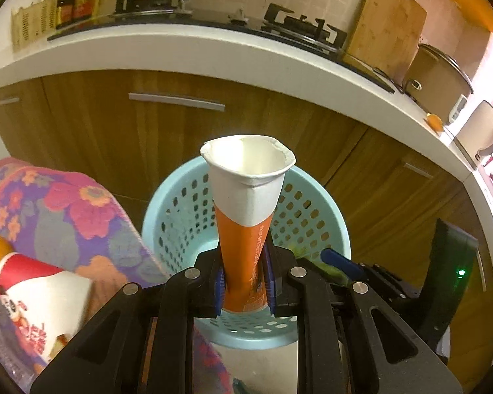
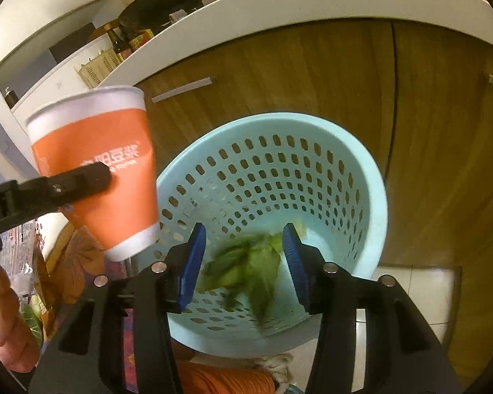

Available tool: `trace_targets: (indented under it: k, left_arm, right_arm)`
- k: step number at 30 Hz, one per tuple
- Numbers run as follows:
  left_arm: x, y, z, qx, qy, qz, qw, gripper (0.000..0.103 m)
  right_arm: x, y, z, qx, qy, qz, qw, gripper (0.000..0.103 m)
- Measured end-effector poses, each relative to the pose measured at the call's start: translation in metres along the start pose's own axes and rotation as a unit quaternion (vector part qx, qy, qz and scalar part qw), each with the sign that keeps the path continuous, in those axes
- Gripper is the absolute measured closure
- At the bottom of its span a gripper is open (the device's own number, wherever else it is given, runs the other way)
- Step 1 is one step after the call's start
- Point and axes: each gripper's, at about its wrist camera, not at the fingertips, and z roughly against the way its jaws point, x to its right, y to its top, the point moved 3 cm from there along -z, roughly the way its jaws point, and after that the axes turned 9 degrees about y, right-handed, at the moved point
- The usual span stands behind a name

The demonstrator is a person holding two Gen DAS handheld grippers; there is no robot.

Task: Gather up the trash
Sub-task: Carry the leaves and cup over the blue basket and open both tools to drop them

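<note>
My left gripper [image 1: 245,282] is shut on an orange and white paper cup [image 1: 246,203], squashed at its lower half, held above the light blue perforated basket [image 1: 315,216]. In the right wrist view the same cup [image 2: 98,167] hangs left of the basket [image 2: 361,177], with a left finger [image 2: 79,180] across it. My right gripper [image 2: 241,262] is open over the basket. Green leafy scraps [image 2: 246,266] show blurred between its blue pads, inside the basket's mouth.
A flowered cloth [image 1: 65,210] covers a surface at left with a red and white packet [image 1: 39,298] on it. Wooden cabinets [image 1: 180,138] and a white counter [image 1: 213,49] with stove and pan stand behind the basket. My right gripper [image 1: 394,282] sits beside the basket.
</note>
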Motion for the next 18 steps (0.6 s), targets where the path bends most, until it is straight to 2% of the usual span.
trace_targets:
  k: [1, 4, 5, 6, 8, 14, 18]
  left_arm:
    - [0.0, 0.0, -0.002, -0.001, -0.001, -0.001, 1.0, 0.086]
    - [0.003, -0.001, -0.01, -0.013, -0.008, -0.006, 0.9999, 0.085]
    - [0.004, -0.001, -0.012, -0.014, -0.009, -0.009, 0.9998, 0.083]
    - [0.007, -0.002, -0.015, -0.016, -0.009, -0.012, 0.9998, 0.07]
    - [0.009, -0.003, -0.011, -0.009, -0.004, -0.017, 0.9998, 0.066]
    - [0.003, -0.011, 0.025, 0.022, -0.004, -0.015, 0.9996, 0.065]
    - [-0.007, -0.019, 0.065, 0.059, -0.001, -0.002, 0.9983, 0.063]
  right_arm:
    - [0.001, 0.0, 0.002, 0.003, -0.001, -0.002, 1.0, 0.054]
    - [0.005, -0.002, 0.011, 0.011, -0.002, -0.008, 1.0, 0.053]
    - [0.006, -0.003, 0.015, 0.015, -0.004, -0.011, 1.0, 0.053]
    - [0.008, -0.002, 0.018, 0.018, -0.004, -0.013, 1.0, 0.053]
    - [0.009, -0.001, 0.025, 0.024, -0.003, -0.015, 1.0, 0.053]
    - [-0.006, 0.005, 0.05, 0.049, 0.008, -0.002, 0.999, 0.053]
    - [-0.034, 0.009, 0.068, 0.066, 0.014, 0.03, 0.997, 0.053]
